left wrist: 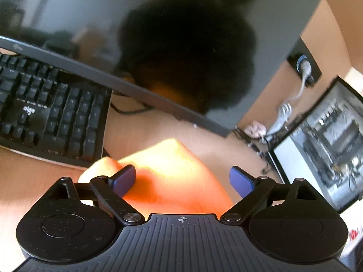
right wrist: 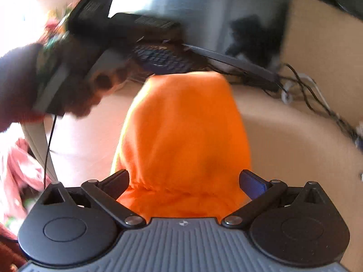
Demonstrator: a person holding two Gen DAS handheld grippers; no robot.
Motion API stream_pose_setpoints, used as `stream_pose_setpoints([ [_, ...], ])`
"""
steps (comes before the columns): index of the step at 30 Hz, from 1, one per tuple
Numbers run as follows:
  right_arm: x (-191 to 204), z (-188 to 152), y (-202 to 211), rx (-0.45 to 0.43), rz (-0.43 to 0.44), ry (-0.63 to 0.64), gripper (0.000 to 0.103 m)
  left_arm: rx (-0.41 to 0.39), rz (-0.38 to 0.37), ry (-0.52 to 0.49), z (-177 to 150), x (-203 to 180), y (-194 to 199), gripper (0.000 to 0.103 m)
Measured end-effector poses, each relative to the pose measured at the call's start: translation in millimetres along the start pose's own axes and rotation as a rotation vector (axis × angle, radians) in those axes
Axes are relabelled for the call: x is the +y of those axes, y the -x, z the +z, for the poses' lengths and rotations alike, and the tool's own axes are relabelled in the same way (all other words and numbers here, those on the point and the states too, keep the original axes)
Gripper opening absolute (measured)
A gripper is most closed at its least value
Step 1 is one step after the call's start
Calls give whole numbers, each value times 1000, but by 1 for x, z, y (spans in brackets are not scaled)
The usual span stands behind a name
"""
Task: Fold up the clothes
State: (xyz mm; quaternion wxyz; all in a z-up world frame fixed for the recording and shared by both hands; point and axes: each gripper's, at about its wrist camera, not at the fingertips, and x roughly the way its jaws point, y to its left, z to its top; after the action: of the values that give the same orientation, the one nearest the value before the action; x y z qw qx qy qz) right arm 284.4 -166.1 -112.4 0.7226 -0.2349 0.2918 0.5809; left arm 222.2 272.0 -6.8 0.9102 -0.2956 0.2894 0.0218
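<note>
The orange garment (right wrist: 181, 136) lies as a compact folded bundle on the wooden desk (right wrist: 283, 140), in front of the keyboard (left wrist: 50, 113) and monitor (left wrist: 158, 34). Left gripper (left wrist: 182, 180) and right gripper (right wrist: 183, 182) both stand wide apart, straddling the cloth without pinching it. Folding appears largely complete; any final tuck cannot be judged.

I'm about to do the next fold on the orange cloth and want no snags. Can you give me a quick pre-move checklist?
1. Left gripper jaws apart: ok.
2. Right gripper jaws apart: ok.
3. Orange cloth lies between both pairs of jaws: ok.
4. Pads off the cloth: cannot tell.
5. Cloth clear of the keyboard: ok in the left view.
6. Cloth lying flat on the desk: not ok, it is bunched.
</note>
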Motion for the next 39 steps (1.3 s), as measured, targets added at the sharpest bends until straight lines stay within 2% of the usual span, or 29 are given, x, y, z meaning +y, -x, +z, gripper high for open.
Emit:
stream_pose_setpoints([
  [3,1,-11,-15,73,-81,-22,103,17,0,1,-10,5,-12,93],
  [8,19,-7,-30,85,-169,0,103,2,-70,35,-12,19,-20,94],
  [12,30,3,-26,91,-216,22,103,-28,-101,49,-14,25,-7,94],
  [16,19,5,16,-16,-167,-12,103,-102,-117,70,-23,16,32,95],
  [20,-11,4,32,-127,-106,-98,103,-120,-104,74,-51,-1,58,98],
  [21,-16,4,26,-130,-91,-94,103,-117,-74,63,-58,-6,58,98],
  [23,-16,2,-3,-44,-97,-25,103,-94,34,35,-70,-18,48,98],
  [25,-8,-6,-25,26,-111,56,103,-60,90,40,-79,-26,37,98],
  [28,-1,-6,-17,5,-82,95,103,-38,143,4,-80,-35,27,98],
  [31,0,-1,6,-85,-54,105,103,-40,159,-13,-78,-35,27,98],
  [36,2,7,23,-216,-33,25,103,-37,165,-28,-72,-29,31,98],
  [39,16,7,2,-201,20,24,103,-32,162,-32,-67,-24,32,98],
])
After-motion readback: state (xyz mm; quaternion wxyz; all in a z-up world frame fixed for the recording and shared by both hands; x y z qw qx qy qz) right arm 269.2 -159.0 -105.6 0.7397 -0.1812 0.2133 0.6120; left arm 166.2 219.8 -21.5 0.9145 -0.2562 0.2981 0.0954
